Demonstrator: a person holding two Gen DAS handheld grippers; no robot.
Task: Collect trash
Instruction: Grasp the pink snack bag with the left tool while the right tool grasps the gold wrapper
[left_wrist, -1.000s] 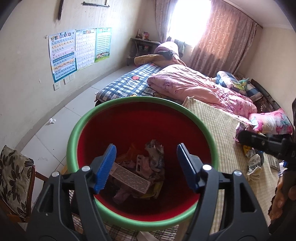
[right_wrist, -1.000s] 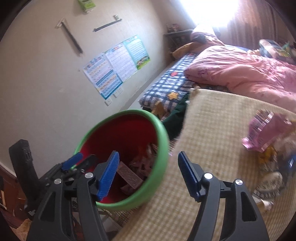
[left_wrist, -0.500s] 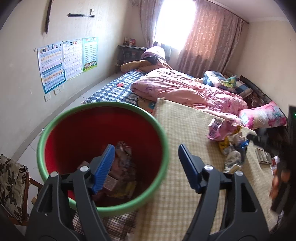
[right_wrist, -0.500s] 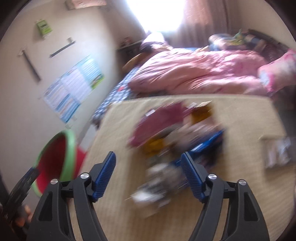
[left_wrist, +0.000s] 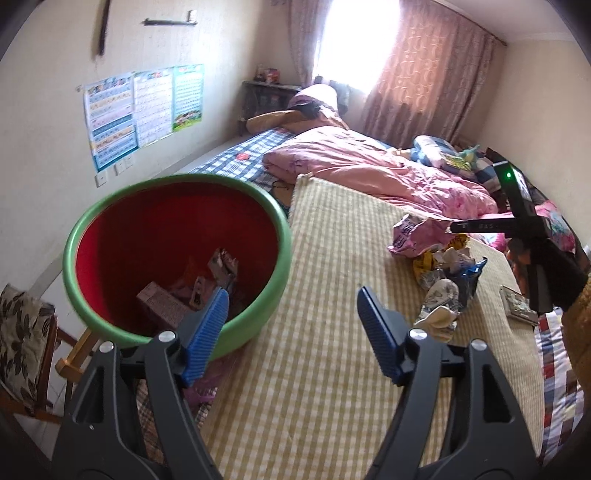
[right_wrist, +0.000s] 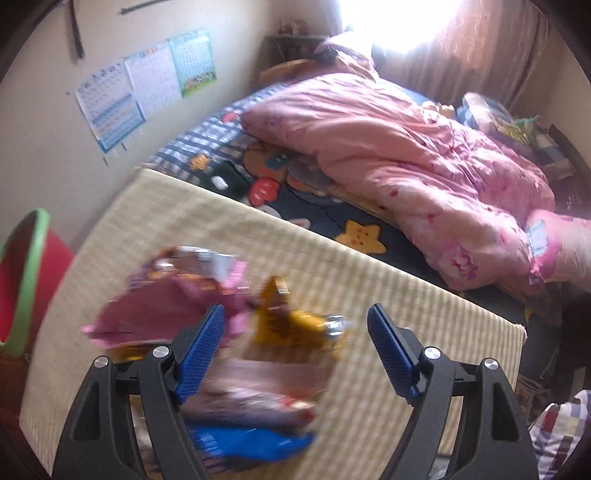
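A red bin with a green rim stands left of the bed, with several wrappers and a small box in it. My left gripper is open and empty; its left finger overlaps the bin's near rim and its right finger is over the checked mat. A pile of trash lies on the mat to the right. My right gripper is open and empty just above that pile. Blurred beneath it are a pink wrapper, a yellow one and a blue one.
A pink quilt covers the bed beyond the mat. A small flat box lies on the mat right of the pile. A wooden chair with a floral cushion stands at the lower left. The bin shows at the right wrist view's left edge.
My left gripper moved right, from over the bin to its rim and the mat. My right gripper swung from beside the bin to over the trash pile, tilted further down, and its jaws widened.
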